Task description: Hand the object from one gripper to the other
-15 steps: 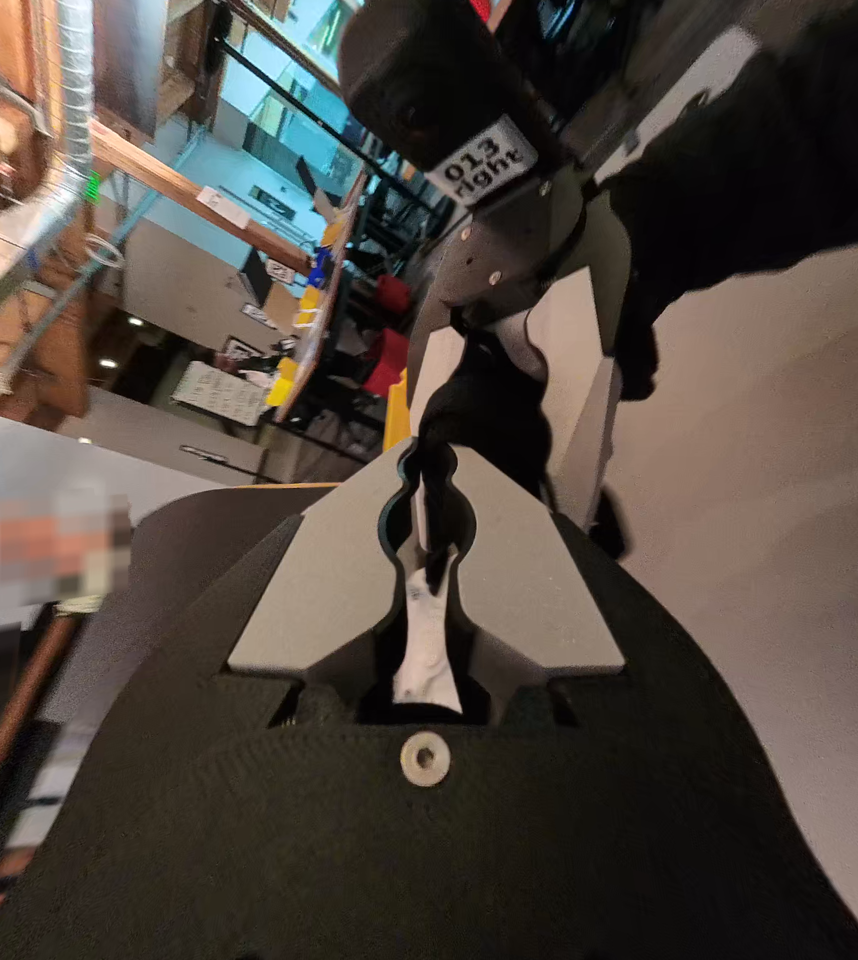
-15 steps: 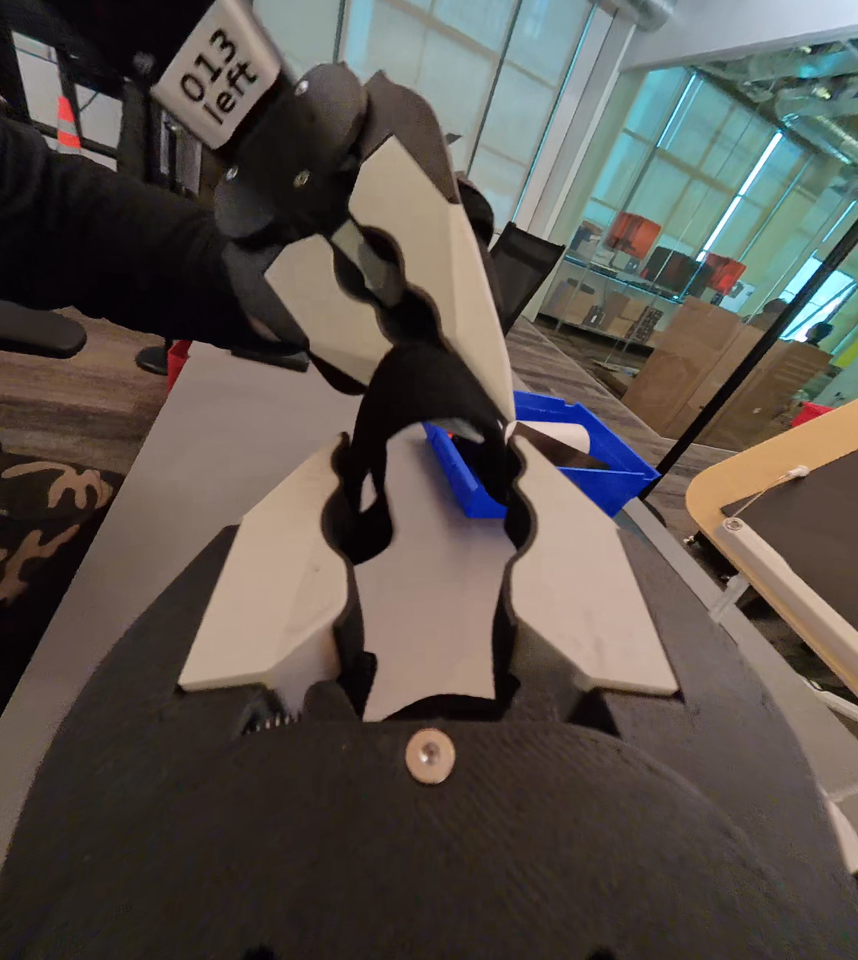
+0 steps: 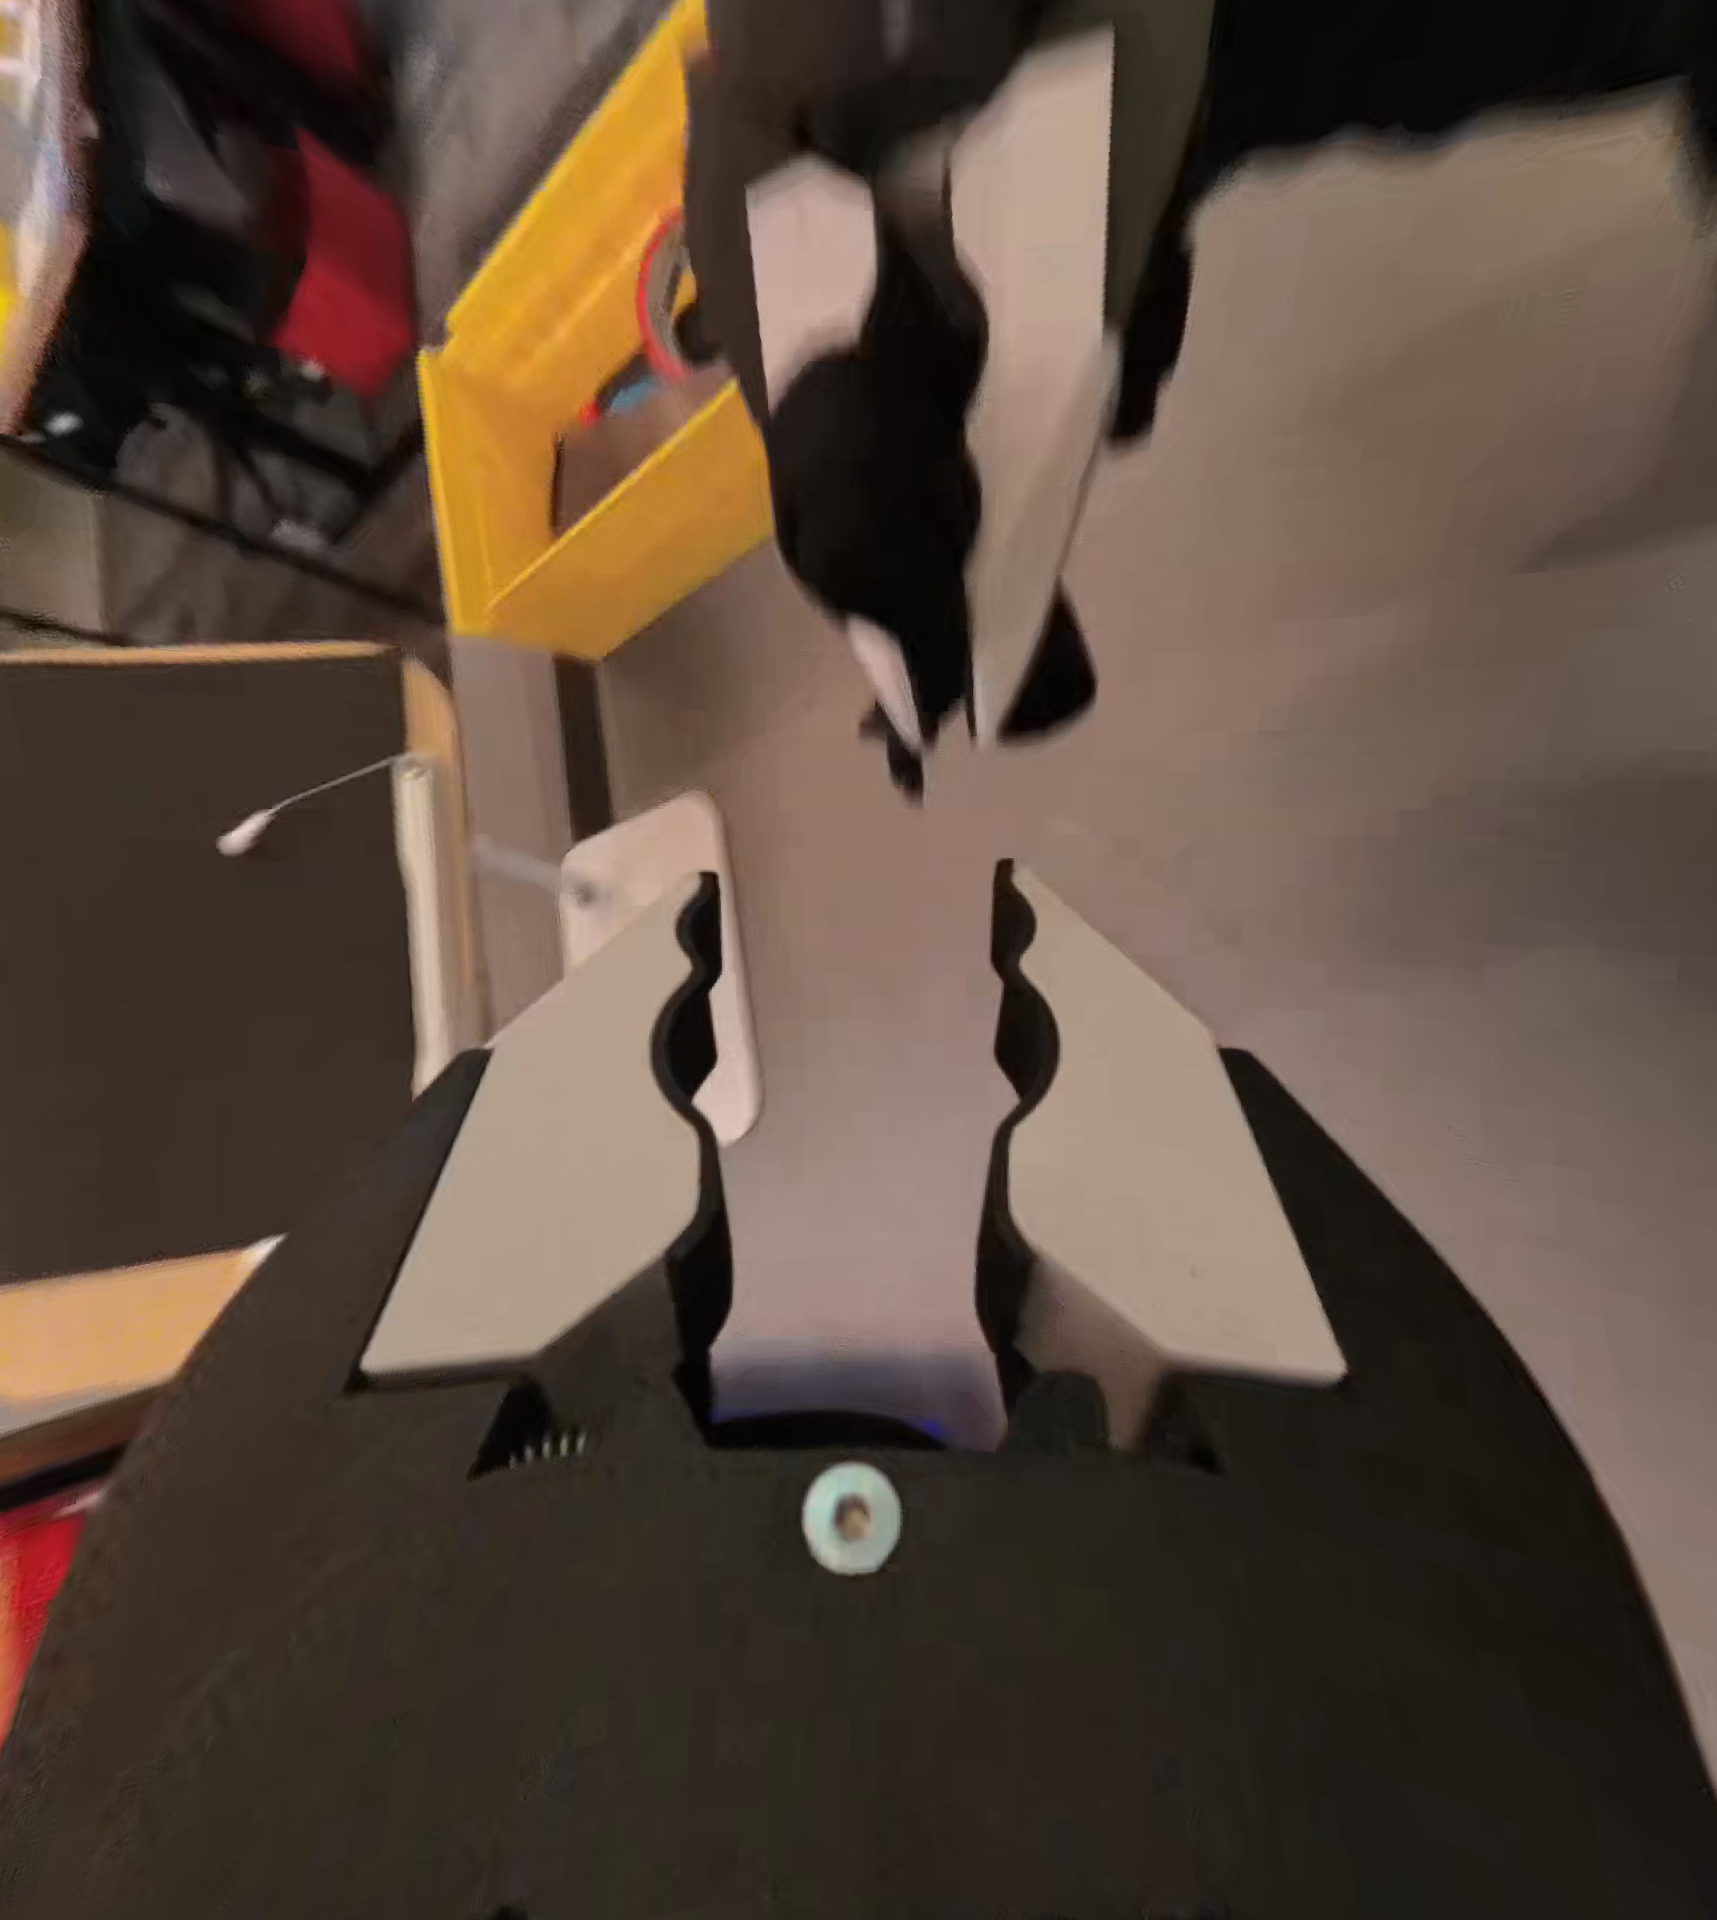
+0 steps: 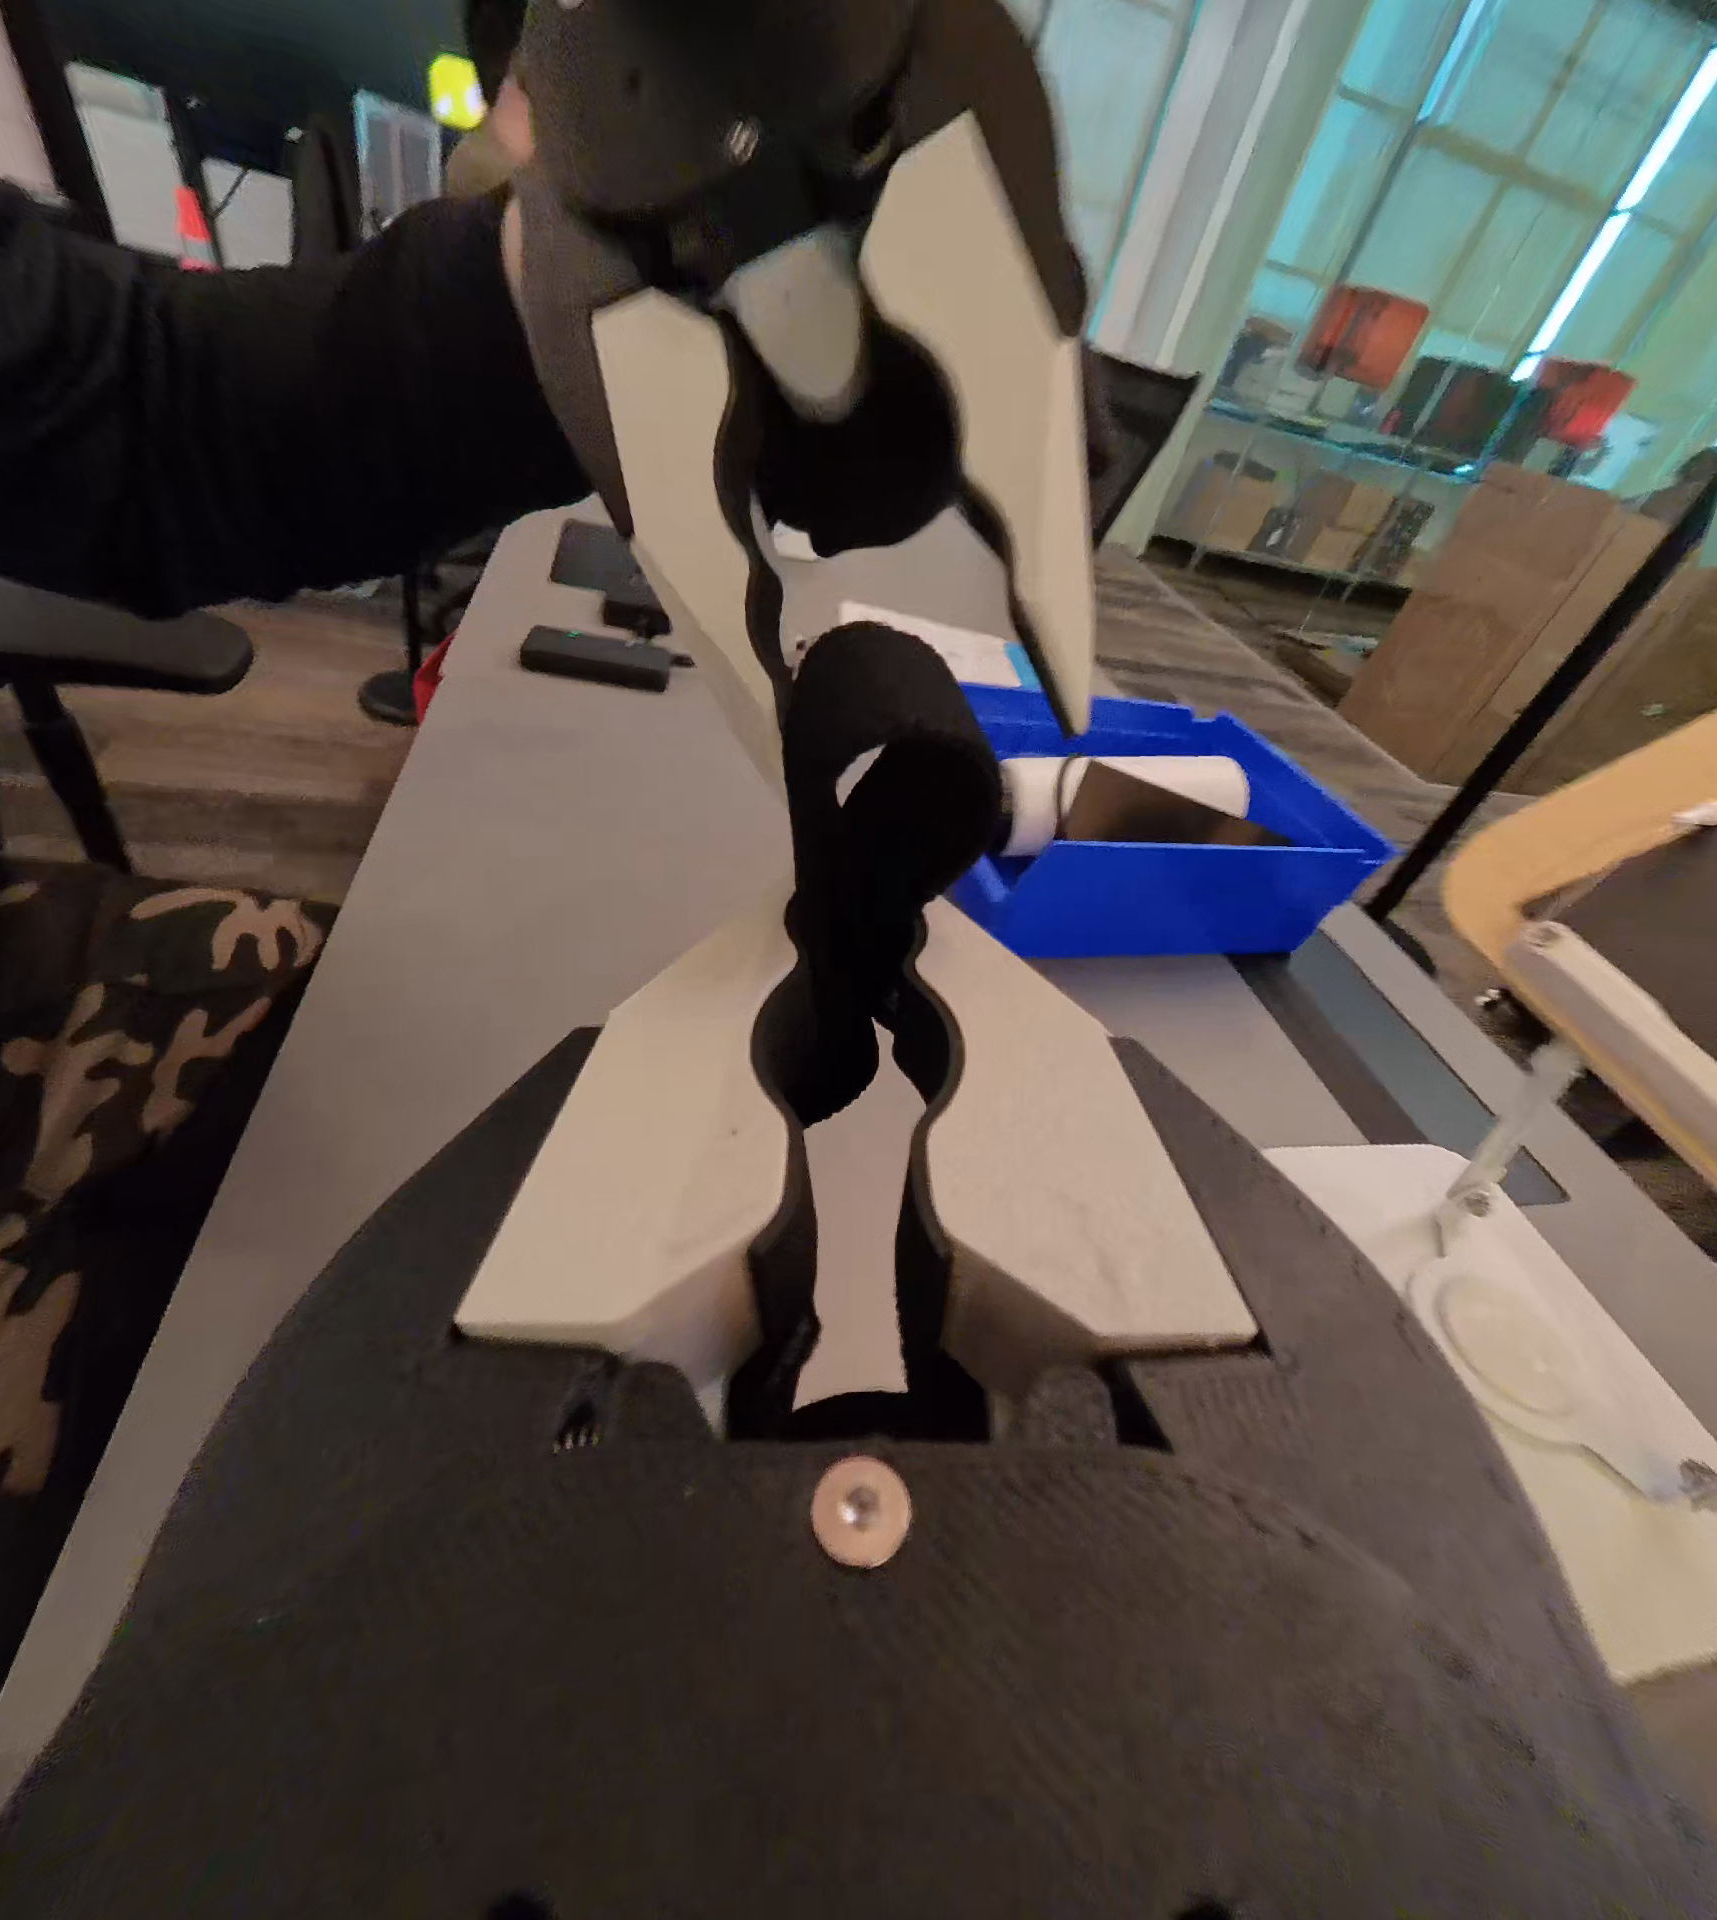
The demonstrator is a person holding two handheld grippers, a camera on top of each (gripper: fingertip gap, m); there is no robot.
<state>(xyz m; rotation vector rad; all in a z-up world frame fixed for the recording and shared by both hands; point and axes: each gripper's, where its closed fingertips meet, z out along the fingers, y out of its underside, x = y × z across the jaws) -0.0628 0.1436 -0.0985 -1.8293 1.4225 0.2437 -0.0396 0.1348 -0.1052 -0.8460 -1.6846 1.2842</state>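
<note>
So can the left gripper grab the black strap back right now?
Probably yes. The left gripper is open and empty, and the black strap sticks out of the shut right gripper with nothing between them.

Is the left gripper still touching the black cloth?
Apart. In the left wrist view, the open left gripper has bare table between its fingers, clear of the black cloth.

My right gripper (image 4: pixel 859 935) has pale grey fingers on a black body, and the cloth (image 4: pixel 875 831) pinched in it is black with a white patch. My left gripper (image 3: pixel 859 883) wears the same grey and black. Far right sits a blue bin (image 4: pixel 1176 873), a yellow bin (image 3: pixel 563 436) shows far left in my left view, and camouflage fabric (image 4: pixel 85 1091) in green, tan and black lies near left.
</note>
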